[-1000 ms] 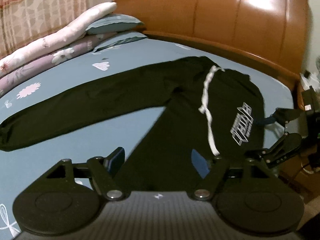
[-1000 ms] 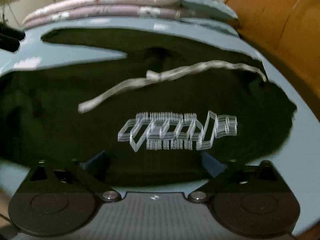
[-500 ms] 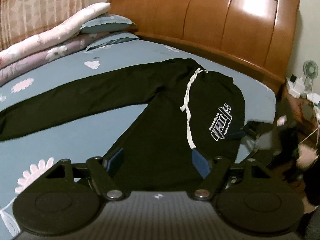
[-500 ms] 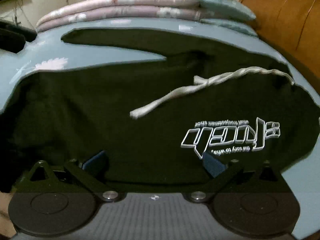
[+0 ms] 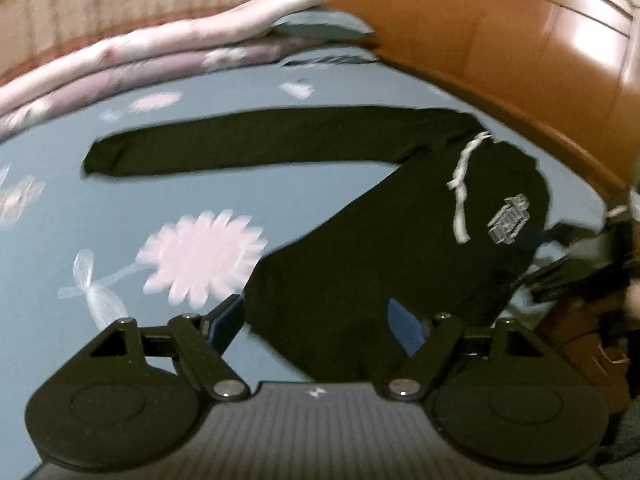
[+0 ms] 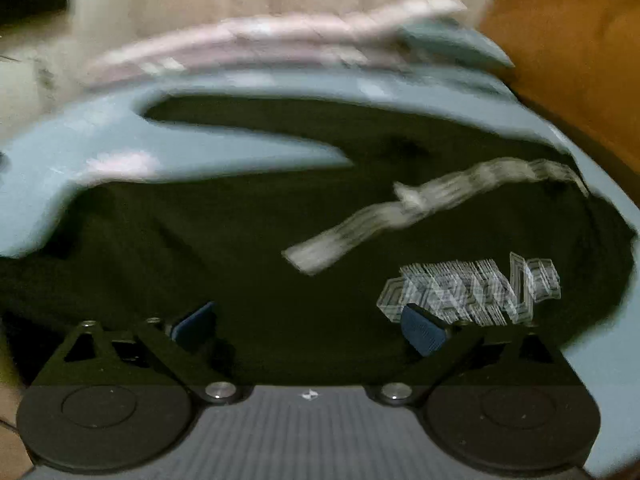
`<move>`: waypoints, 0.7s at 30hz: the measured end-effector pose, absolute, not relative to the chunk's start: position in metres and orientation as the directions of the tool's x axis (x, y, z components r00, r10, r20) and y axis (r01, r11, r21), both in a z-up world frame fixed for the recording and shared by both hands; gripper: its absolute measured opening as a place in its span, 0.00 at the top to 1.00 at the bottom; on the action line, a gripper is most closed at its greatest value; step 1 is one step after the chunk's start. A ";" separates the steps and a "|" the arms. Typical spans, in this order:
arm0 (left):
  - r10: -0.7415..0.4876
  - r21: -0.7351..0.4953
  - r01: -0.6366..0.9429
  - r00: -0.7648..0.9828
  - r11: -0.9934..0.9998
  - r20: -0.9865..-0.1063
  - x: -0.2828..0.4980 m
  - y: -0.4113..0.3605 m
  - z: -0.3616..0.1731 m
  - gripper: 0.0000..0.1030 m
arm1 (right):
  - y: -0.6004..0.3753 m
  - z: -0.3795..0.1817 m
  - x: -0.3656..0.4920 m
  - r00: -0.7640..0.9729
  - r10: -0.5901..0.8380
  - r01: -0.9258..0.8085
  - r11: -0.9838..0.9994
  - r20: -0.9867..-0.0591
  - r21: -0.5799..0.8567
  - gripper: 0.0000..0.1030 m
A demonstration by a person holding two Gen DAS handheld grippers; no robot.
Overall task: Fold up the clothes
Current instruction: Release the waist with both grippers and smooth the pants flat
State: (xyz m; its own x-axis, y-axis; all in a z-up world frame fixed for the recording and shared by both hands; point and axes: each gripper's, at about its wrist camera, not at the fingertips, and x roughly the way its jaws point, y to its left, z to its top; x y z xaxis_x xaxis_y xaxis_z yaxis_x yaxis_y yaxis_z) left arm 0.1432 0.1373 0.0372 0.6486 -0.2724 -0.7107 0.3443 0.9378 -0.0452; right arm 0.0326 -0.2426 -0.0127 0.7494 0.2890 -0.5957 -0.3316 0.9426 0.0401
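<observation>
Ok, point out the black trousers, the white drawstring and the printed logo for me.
black trousers (image 5: 360, 280), left wrist view, on the near leg's cloth.
white drawstring (image 6: 360, 228), right wrist view, on the middle of the loose end.
printed logo (image 6: 480, 292), right wrist view, on the middle of the lettering.

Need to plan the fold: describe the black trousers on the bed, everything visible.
The black trousers lie flat and unfolded on the blue flowered bedsheet, legs spread in a V, waist toward the wooden headboard. Soft, matte fabric; a white drawstring trails across the front, beside a white printed logo. Neither gripper holds them.
</observation>
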 end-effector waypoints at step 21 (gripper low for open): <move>-0.222 -0.139 0.175 0.672 0.975 -0.707 0.119 0.181 0.006 0.25 | -0.067 -0.006 0.028 0.461 0.596 -0.862 0.477 -0.658 -0.172 0.89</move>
State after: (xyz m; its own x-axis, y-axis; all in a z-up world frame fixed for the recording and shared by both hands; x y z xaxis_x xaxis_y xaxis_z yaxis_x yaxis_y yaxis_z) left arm 0.1187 0.1812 0.0059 0.6720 -0.2219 -0.7065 0.1755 0.9746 -0.1392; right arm 0.0280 -0.0674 -0.0063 0.4614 0.5956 -0.6575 -0.8616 0.4775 -0.1721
